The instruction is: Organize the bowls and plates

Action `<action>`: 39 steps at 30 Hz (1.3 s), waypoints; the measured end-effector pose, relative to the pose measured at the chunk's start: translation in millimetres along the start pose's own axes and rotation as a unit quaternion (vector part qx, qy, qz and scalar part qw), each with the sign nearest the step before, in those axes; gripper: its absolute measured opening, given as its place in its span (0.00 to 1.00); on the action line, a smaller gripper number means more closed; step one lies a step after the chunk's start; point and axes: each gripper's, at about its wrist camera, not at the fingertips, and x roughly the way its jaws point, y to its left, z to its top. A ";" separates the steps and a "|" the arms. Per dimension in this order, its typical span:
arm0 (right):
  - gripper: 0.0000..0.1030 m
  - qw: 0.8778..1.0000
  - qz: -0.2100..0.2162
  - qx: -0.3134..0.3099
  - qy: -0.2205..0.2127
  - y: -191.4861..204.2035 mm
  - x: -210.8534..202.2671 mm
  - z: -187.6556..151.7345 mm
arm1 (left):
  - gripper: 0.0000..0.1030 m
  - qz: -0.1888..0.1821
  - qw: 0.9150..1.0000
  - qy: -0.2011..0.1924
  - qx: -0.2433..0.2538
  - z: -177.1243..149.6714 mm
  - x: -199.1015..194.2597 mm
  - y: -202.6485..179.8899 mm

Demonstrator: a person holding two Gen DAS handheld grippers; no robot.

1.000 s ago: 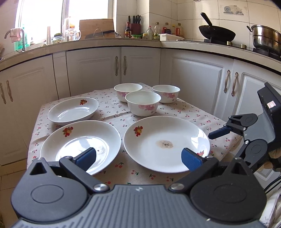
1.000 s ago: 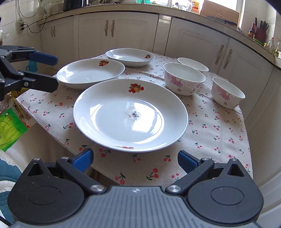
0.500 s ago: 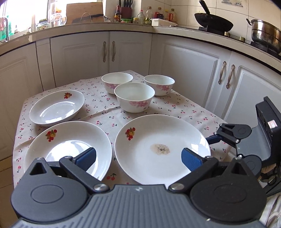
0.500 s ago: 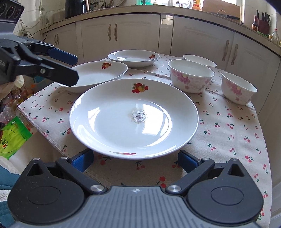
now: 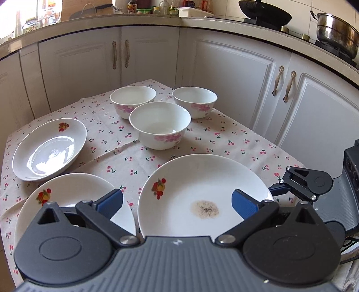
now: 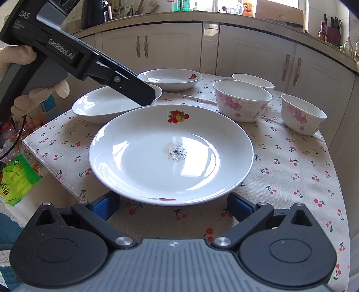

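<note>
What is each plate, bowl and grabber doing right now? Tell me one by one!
Big plate: flat on the cloth, a dried speck in its middle.
Second plate: flat, nothing on it.
Small deep plate: sits alone, nothing in it.
Near bowl: upright, nothing inside.
Two far bowls: upright, not stacked.
Left gripper: open above the plates.
Right gripper: open at the big plate's near rim.

A home kitchen: white cabinets (image 5: 233,89) run ahead of the tools under a worktop holding a wok (image 5: 264,13), steel pot (image 5: 336,38), knife block (image 6: 333,31) and bottles (image 5: 165,5).
</note>
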 end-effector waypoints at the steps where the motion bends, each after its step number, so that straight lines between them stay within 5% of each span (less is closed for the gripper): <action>1: 1.00 1.000 0.000 -0.001 -0.001 0.6 0.0 0.1 | 0.99 -0.001 1.000 0.005 0.007 3.4 3.9 0.1; 12: 1.00 1.000 -0.002 -0.008 -0.001 1.3 2.1 2.4 | 0.99 -0.035 0.995 0.089 0.042 20.1 51.0 7.6; 24: 1.00 1.000 0.002 -0.008 0.001 1.5 4.3 4.0 | 0.97 -0.092 0.977 0.181 0.072 31.8 83.2 13.7; 39: 1.00 1.000 0.001 -0.004 0.002 1.9 5.0 4.2 | 0.97 -0.132 0.961 0.229 0.078 41.0 96.3 15.9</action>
